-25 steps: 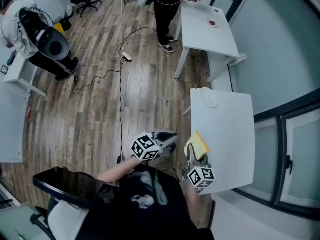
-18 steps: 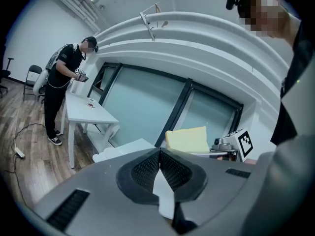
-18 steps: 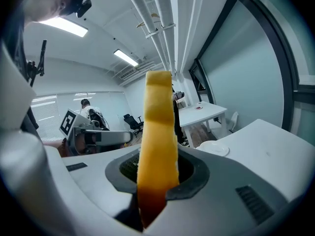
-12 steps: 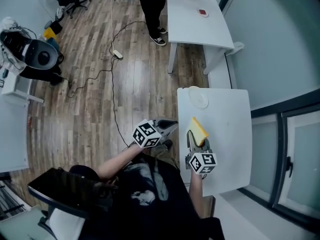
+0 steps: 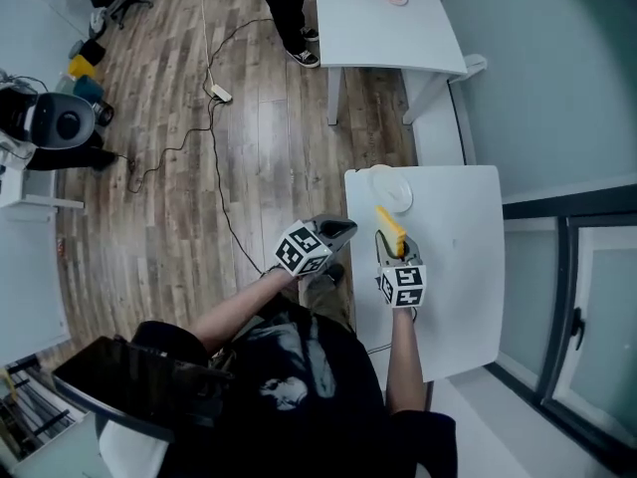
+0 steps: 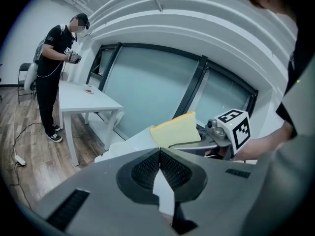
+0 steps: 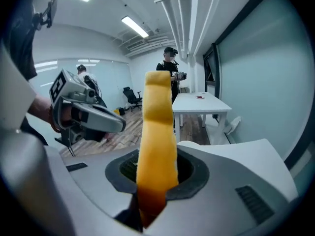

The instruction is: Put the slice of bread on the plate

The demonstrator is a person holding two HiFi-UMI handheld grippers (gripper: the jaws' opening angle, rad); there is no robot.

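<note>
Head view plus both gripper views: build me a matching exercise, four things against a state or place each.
1 slice of bread
2 plate
3 left gripper
4 right gripper

A shut, nothing between the jaws
B bare, on the table's far corner
C yellow, held edge-up
D shut on the slice of bread

Pairs: 1-C, 2-B, 3-A, 4-D

Steep overhead view (far table [image 5: 398,28] shared)

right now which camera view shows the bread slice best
The left gripper view: the bread slice shows its broad face. The right gripper view gives only its thin edge, close up; in the head view it is small and narrow.
</note>
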